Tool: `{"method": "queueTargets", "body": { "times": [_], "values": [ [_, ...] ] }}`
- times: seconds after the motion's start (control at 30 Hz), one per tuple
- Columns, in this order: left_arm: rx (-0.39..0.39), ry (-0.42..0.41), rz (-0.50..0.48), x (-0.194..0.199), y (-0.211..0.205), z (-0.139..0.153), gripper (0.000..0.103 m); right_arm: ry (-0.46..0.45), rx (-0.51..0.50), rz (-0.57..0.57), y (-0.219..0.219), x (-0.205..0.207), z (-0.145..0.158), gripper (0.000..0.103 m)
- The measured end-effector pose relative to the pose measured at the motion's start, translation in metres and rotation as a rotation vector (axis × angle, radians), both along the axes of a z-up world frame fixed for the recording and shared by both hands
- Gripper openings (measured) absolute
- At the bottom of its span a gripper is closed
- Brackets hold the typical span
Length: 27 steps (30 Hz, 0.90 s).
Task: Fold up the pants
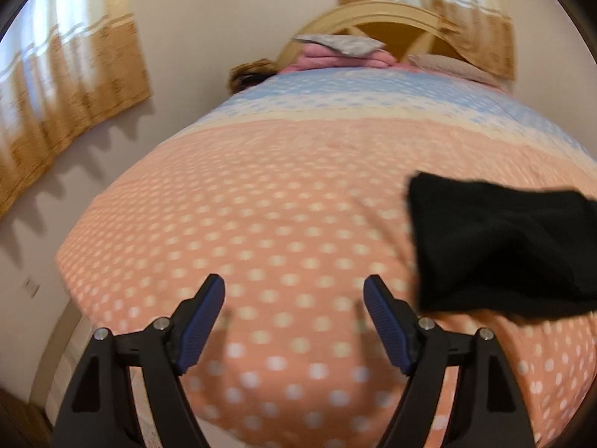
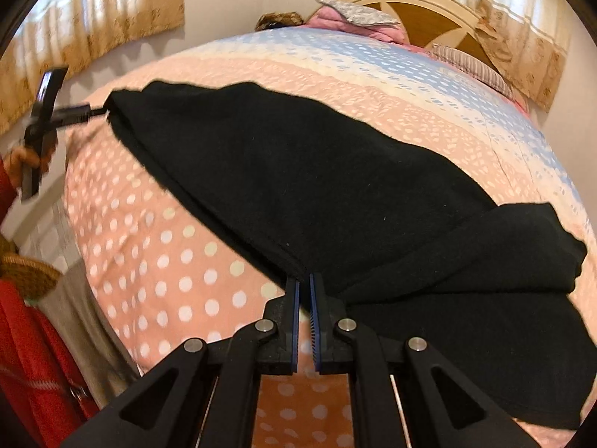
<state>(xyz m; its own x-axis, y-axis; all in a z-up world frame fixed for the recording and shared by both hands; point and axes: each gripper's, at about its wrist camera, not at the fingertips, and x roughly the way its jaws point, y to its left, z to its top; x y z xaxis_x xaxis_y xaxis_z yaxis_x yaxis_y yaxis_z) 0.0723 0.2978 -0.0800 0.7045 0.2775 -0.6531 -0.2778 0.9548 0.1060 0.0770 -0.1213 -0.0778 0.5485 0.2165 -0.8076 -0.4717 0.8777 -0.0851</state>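
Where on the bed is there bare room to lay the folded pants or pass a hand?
The polka-dot bedspread lies bare from the open left gripper up to its blue band, bordered on its right by the black pants. The blue band below the pillows also looks free. It is crowded where the pants lie, pinched by the shut right gripper.

pants (image 1: 503, 250) cut off at right edge

The pants (image 2: 335, 186) are plain black. The bed cover (image 1: 261, 224) is peach-pink with white dots, and far off it turns light blue with pale dots. The curtains (image 1: 56, 74) are gold and white. The left tool (image 1: 294, 298) is black with blue pads (image 1: 388, 332). A sleeve (image 2: 30, 354) is red.
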Motion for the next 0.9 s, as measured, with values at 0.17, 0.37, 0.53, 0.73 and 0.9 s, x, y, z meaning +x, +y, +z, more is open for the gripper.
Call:
{"method": "queueTargets", "body": {
  "times": [0.17, 0.37, 0.53, 0.73, 0.9],
  "values": [
    [-0.088, -0.105, -0.002, 0.005, -0.003, 0.039, 0.079, 0.073, -0.04, 0.033, -0.009, -0.003, -0.001, 0.005],
    [-0.073, -0.125, -0.127, 0.055, -0.059, 0.063, 0.079, -0.024, 0.364, -0.011, -0.024, 0.012, 0.053, 0.005],
    [-0.024, -0.06, -0.151, 0.078, -0.09, 0.037, 0.079, -0.066, 0.443, -0.054, 0.013, 0.063, 0.058, 0.005],
    [0.078, 0.012, -0.169, 0.028, -0.086, -0.006, 0.082, 0.094, 0.361, 0.075, 0.071, 0.071, 0.0, 0.005],
    [-0.037, -0.012, -0.175, 0.005, -0.065, -0.015, 0.09, 0.142, 0.398, 0.118, 0.052, 0.046, -0.016, 0.005]
  ]
}}
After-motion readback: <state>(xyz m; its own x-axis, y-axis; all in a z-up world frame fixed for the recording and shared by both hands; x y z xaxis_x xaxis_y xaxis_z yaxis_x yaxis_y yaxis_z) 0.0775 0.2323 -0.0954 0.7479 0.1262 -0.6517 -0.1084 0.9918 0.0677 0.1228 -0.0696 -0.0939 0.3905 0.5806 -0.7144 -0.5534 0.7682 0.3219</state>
